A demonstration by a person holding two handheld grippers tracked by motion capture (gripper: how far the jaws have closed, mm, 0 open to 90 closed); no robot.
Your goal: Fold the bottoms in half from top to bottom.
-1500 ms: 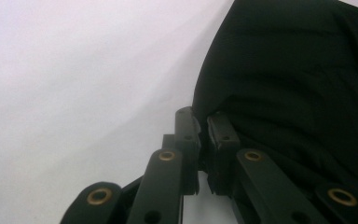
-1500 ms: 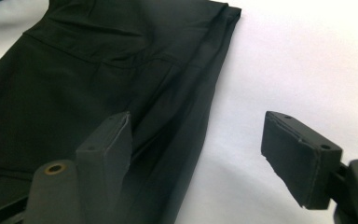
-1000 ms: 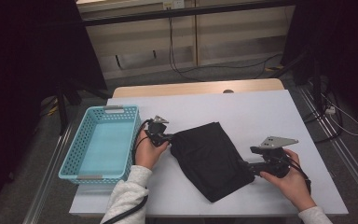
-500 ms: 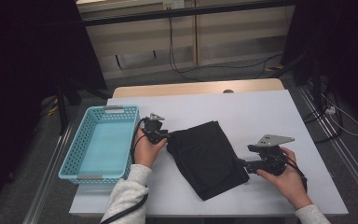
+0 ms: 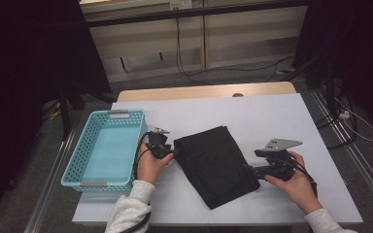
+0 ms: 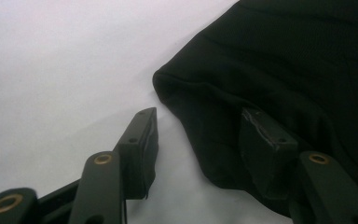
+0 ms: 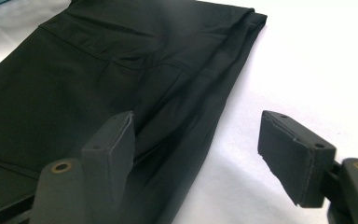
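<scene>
- One folded black cloth (image 5: 216,165) lies mid-tabletop (image 5: 272,116), beside one blue basket (image 5: 108,145).
- Left gripper (image 5: 171,151): jaws just been opening, apart at the cloth's edge.
- Right gripper (image 5: 246,170): jaws apart, gripping nothing.

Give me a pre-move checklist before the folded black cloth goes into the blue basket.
1. Left gripper jaws apart: ok; they have just been opening, one pad on bare table, the other over the black cloth edge, not pinching it.
2. Right gripper jaws apart: ok; open astride the cloth's edge, one jaw over fabric, one over bare table.
3. Cloth held by either gripper: not ok; neither grips it.
4. Cloth folded and flat on the table: ok; it lies as a compact folded piece.
5. Basket ready: ok; it looks empty, left of the cloth.
6. Fold will hold when lifted: cannot tell.
</scene>
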